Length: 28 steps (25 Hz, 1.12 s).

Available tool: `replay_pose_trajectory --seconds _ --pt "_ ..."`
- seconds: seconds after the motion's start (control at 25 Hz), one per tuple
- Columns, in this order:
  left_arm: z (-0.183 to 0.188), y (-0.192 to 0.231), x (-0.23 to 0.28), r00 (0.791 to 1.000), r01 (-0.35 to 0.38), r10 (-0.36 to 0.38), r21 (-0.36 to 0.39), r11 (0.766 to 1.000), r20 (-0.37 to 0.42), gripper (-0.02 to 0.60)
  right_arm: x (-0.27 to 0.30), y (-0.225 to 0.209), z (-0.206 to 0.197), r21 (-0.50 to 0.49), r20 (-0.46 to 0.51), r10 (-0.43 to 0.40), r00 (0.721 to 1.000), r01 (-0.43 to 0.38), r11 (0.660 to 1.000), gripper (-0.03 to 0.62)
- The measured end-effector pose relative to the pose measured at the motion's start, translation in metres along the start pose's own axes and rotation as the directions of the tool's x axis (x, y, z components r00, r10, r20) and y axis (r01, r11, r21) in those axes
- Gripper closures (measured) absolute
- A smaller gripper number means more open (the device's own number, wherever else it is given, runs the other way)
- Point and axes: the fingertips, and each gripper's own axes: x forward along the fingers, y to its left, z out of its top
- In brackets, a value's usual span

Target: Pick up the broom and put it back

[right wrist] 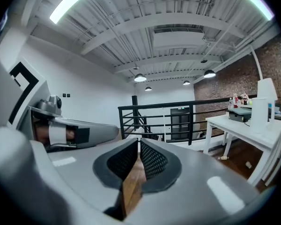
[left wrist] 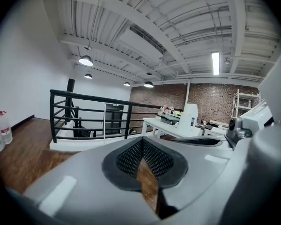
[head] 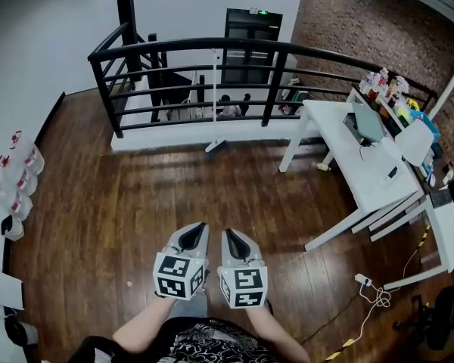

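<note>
Closest in, the left gripper (head: pixel 200 228) and right gripper (head: pixel 231 234) sit side by side, jaws shut on nothing; the broom (head: pixel 214 97) stands well off, leaning against the black railing (head: pixel 287 51); it looks light and stiff, its slim, smooth pole best pinched near mid-height.

Broom (head: pixel 214 100) stood upright, upper centre of the frame.
A thin white handle is seen nearly vertical at the black railing (head: pixel 178 45), with 1 small pale head rested on the wood floor (head: pixel 136 195).
</note>
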Motion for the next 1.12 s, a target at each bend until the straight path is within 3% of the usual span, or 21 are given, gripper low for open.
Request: replay_pose_trajectory --seconds 0.6,1.12 --pt "0.071 0.121 0.142 0.996 0.091 -0.092 -0.016 0.996 -0.014 0.577 0.184 -0.038 0.07 -0.039 -0.005 -0.083 0.997 0.083 0.996 0.594" --pt "0.099 0.181 0.233 0.994 0.099 -0.099 0.002 0.995 -0.041 0.577 0.287 -0.074 0.086 0.007 -0.011 -0.07 0.998 0.07 0.998 0.594"
